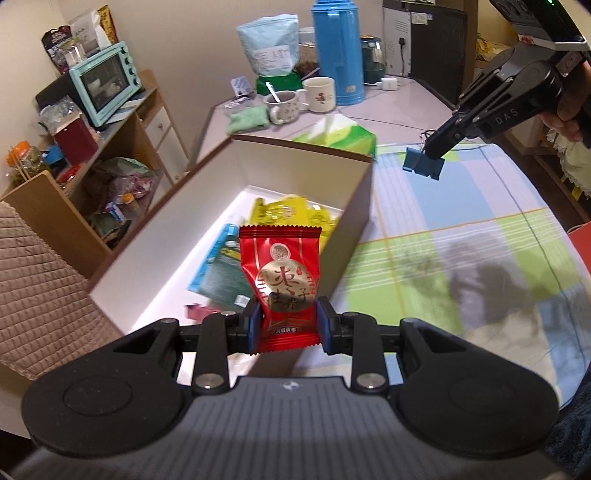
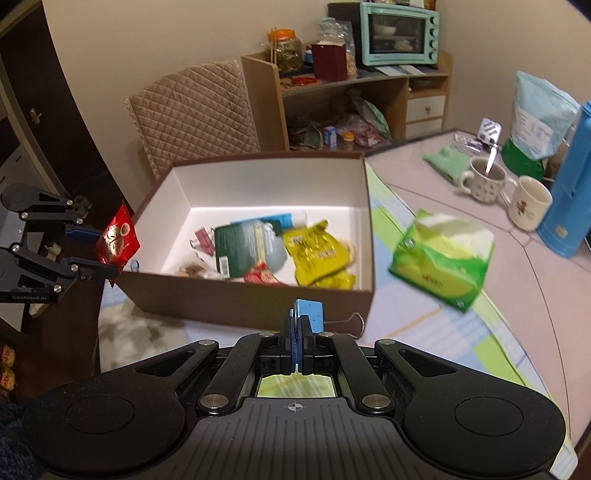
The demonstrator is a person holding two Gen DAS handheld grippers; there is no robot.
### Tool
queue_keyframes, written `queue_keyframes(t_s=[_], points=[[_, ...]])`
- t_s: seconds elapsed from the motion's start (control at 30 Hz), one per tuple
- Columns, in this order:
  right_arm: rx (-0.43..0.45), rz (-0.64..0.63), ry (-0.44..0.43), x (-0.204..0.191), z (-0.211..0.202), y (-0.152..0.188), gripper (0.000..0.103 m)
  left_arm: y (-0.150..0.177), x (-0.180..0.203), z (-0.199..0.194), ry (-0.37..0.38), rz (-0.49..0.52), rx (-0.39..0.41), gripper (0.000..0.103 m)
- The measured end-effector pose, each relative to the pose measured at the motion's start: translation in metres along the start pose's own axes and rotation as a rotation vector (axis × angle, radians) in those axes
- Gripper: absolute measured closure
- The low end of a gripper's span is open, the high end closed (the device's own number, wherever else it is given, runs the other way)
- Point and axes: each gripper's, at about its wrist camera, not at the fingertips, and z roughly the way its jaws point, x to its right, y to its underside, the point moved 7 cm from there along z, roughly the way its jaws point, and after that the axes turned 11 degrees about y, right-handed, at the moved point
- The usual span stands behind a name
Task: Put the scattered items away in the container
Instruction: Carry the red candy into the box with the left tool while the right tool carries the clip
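Glossy red foil, crimped at both ends, marks the snack packet [image 1: 282,284] that the left gripper [image 1: 286,323] clenches between its blue-padded fingers, held above the near end of the box [image 1: 354,184]. That box is stiff card, brown outside and white inside, rectangular and open-topped. In it lie a crinkled yellow packet [image 2: 317,254], a dark green flat pouch [image 2: 251,249] and a small pink binder clip [image 2: 203,238]. The right gripper [image 2: 297,328] is closed tight on a blue binder clip [image 2: 308,312], a folded metal wedge with one wire handle sticking out to the right; it hangs just short of the box's near wall.

Under the box lies a soft checked cloth [image 1: 461,221] in blue, green and lilac, spread over a pale glossy table [image 2: 498,258]. A green tissue pack [image 2: 443,266] sits right of the box; two ceramic mugs [image 2: 506,192] and a blue plastic thermos [image 1: 338,51] stand farther off.

Only the right wrist view shows the quilted chair back [image 2: 192,110] whole and the box's full contents; the left wrist view alone shows a hand [image 1: 567,107] gripping the right tool. A mint toaster oven [image 2: 400,33] tops a wooden shelf.
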Motion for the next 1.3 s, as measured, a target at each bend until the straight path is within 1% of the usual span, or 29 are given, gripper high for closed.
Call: queue_keyframes(t_s=[0.23, 0.33, 0.4, 0.5, 0.63, 0.77, 0.97, 1.3], points=[[0.005, -0.005, -0.027, -0.011, 0.014, -0.025, 0.103, 0.004, -0.04, -0.007, -0.026, -0.011, -0.008, 0.077], [-0.003, -0.014, -0.035, -0.016, 0.023, -0.036, 0.103, 0.005, -0.053, -0.006, -0.019, 0.005, -0.024, 0.077], [-0.012, -0.03, -0.037, -0.019, 0.029, -0.044, 0.103, 0.003, -0.06, -0.002, -0.011, 0.033, -0.044, 0.077], [-0.024, -0.06, -0.041, -0.025, 0.038, -0.059, 0.103, 0.0, -0.07, 0.005, 0.012, 0.082, -0.076, 0.077], [-0.028, -0.087, -0.039, -0.032, 0.052, -0.078, 0.103, -0.006, -0.086, 0.014, 0.021, 0.136, -0.102, 0.077], [-0.036, -0.087, -0.047, -0.037, 0.069, -0.091, 0.103, -0.01, -0.106, 0.023, 0.029, 0.149, -0.112, 0.077], [-0.068, -0.074, -0.058, -0.04, 0.097, -0.102, 0.103, -0.016, -0.134, 0.039, 0.043, 0.159, -0.135, 0.077], [-0.113, -0.074, -0.062, -0.035, 0.129, -0.12, 0.103, -0.02, -0.163, 0.074, 0.086, 0.178, -0.19, 0.077]])
